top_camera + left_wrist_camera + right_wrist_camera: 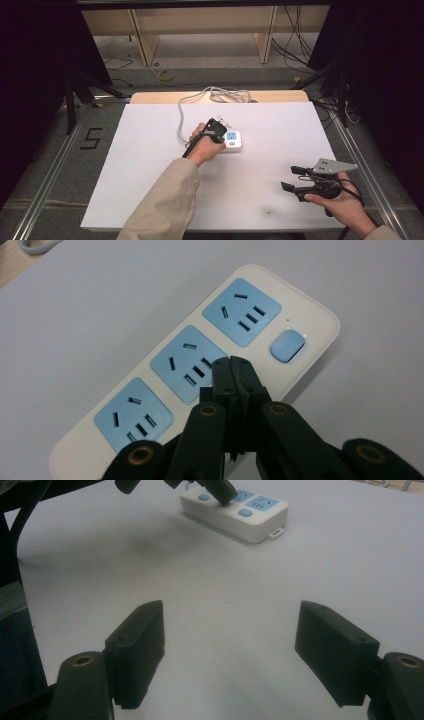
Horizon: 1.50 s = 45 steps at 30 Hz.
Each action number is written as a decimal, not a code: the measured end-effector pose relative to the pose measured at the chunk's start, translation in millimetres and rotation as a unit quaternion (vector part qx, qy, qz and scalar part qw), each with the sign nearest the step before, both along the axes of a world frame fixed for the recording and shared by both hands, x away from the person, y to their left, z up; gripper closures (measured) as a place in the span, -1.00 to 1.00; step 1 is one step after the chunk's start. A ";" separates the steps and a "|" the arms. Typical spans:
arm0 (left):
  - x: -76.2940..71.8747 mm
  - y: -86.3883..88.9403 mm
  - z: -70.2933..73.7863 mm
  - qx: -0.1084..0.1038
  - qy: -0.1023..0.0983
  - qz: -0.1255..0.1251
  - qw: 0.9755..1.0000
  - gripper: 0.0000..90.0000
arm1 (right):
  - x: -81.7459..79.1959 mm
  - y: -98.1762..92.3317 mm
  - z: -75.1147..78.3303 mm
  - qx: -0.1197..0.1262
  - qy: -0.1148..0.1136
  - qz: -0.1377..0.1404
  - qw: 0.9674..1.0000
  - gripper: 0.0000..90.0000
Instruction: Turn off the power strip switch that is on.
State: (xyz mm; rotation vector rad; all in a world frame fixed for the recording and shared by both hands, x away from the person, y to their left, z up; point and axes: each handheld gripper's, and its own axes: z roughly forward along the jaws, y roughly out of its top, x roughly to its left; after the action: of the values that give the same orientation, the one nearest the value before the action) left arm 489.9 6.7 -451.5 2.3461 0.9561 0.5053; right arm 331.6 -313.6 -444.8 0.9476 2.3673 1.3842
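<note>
A white power strip [235,142] with three blue sockets and a blue button [287,345] lies near the middle of the white table. My left gripper [222,131] is over it, jaws shut with nothing between them. Its tips [235,366] sit at the edge of the middle socket [187,362], close to the button. From the right gripper view, the strip [250,525] lies far ahead with the left gripper's black tip [222,490] down on its top. My right gripper [291,178] is held low at the table's front right. It [231,615] is open and holds nothing.
The strip's grey cable [181,117] runs back and coils at the table's far edge [220,94]. The white sheet [150,165] covers the table. Beyond the table are a floor with cables [295,45] and wooden shelving [145,40].
</note>
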 end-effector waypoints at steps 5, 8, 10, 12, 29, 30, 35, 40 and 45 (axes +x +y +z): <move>0.2 0.2 0.3 0.003 0.000 -0.003 1.000 1.00 | 0.3 0.1 -0.1 0.001 0.001 0.000 1.000 -0.37; 0.8 0.1 0.3 0.001 0.001 -0.003 1.000 1.00 | 0.5 0.1 -0.1 0.001 0.001 0.000 1.000 -0.37; 0.6 -0.2 0.4 0.003 0.001 -0.004 1.000 1.00 | 0.4 0.0 -0.1 0.001 0.002 -0.001 1.000 -0.37; 0.5 -0.4 0.4 0.004 0.000 -0.004 1.000 1.00 | 0.4 0.0 -0.1 0.001 0.002 -0.001 1.000 -0.37; 1.1 -1.5 1.5 -0.018 -0.001 -0.010 1.000 1.00 | 1.0 -0.4 -0.1 0.002 0.001 -0.002 1.000 -0.37; 0.7 -2.3 1.4 -0.016 -0.002 -0.013 1.000 1.00 | 1.1 -0.5 -0.1 0.002 0.001 -0.001 1.000 -0.37; 0.7 -2.6 0.7 -0.011 -0.010 -0.009 1.000 1.00 | 1.3 -1.0 -0.2 0.002 0.001 -0.001 1.000 -0.37; 0.1 0.8 5.1 -0.016 -0.019 -0.005 1.000 1.00 | 1.5 -1.0 -0.4 0.003 0.002 -0.001 1.000 -0.37; -1.4 4.1 9.6 -0.024 -0.025 -0.002 0.999 0.85 | 1.2 -0.8 -0.1 0.001 0.001 -0.001 1.000 -0.37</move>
State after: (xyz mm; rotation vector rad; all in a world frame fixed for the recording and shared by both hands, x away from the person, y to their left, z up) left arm 488.5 10.9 -441.9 2.2810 0.9309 0.5317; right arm 332.7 -314.4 -444.9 0.9530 2.3667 1.3865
